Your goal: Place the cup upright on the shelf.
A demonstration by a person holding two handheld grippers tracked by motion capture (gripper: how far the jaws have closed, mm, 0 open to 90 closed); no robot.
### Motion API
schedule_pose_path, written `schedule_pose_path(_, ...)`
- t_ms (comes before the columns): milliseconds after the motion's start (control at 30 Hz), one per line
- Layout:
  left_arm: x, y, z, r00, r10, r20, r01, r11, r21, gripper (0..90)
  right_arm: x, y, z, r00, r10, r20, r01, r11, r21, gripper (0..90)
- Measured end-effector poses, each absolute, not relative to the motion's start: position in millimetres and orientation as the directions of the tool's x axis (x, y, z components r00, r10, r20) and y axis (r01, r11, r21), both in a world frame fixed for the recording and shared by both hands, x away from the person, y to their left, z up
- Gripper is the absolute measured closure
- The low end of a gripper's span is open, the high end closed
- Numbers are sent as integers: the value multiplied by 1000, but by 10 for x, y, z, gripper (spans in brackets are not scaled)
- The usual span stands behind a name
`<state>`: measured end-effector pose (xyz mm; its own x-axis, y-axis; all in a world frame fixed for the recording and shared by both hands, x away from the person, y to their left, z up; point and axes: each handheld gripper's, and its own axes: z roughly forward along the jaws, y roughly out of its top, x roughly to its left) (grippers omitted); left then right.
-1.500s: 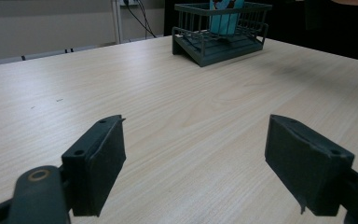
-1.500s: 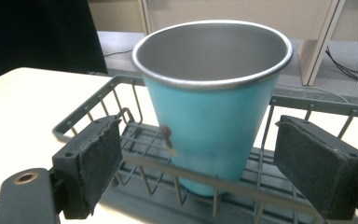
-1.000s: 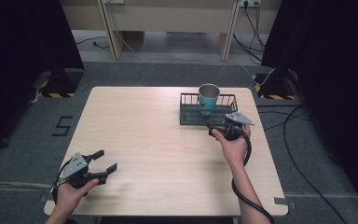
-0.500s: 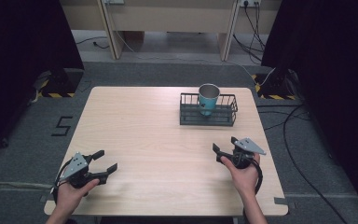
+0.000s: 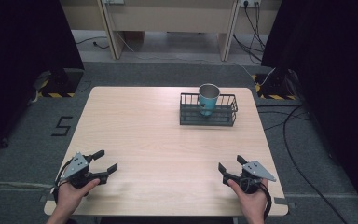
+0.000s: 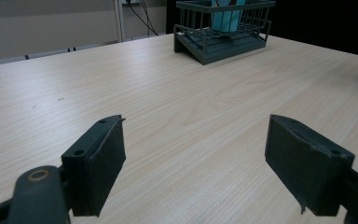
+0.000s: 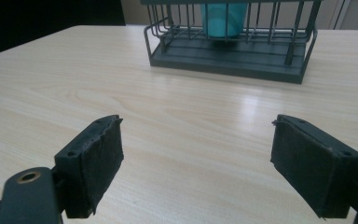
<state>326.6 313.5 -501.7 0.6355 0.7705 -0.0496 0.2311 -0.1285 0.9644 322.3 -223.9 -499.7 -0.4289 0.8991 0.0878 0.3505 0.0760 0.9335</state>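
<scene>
The cup [image 5: 208, 98] stands upright inside the wire basket [image 5: 208, 120] at the far right of the table [image 5: 149, 126], its open mouth up and its teal wall showing through the bars. It sits left of the basket's middle, close to the far rail. In the right gripper view the cup [image 7: 221, 18] shows behind the near bars of the basket [image 7: 233, 56], and in the left gripper view the same pair lies far off at the top, cup [image 6: 227, 18] inside basket [image 6: 223, 44].

Both grippers rest at the near edge, well apart from the basket and from each other. The left gripper [image 5: 103, 161] sits at the near left, jaws spread wide and holding nothing. The right gripper [image 5: 229, 166] sits at the near right, also wide open and empty, its jaws pointing toward the far side.

The cup looks placed, so the work seems done or between steps. If the cup is to be handled again, the right gripper is the closer one. It would do best to come in from above the rail, not through the bars, and close across the rim or upper wall with the jaws level. The basket is light wire and may slide, so a straight vertical lift would be safest.
</scene>
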Motion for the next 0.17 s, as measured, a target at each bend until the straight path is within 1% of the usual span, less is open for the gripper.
schedule_pose_path(167, 3267, 3135, -5017, 636, 771, -49, 230, -128, 965, 193, 3232, -2238, -5020, -426, 900, 93, 360, 74, 930, 173)
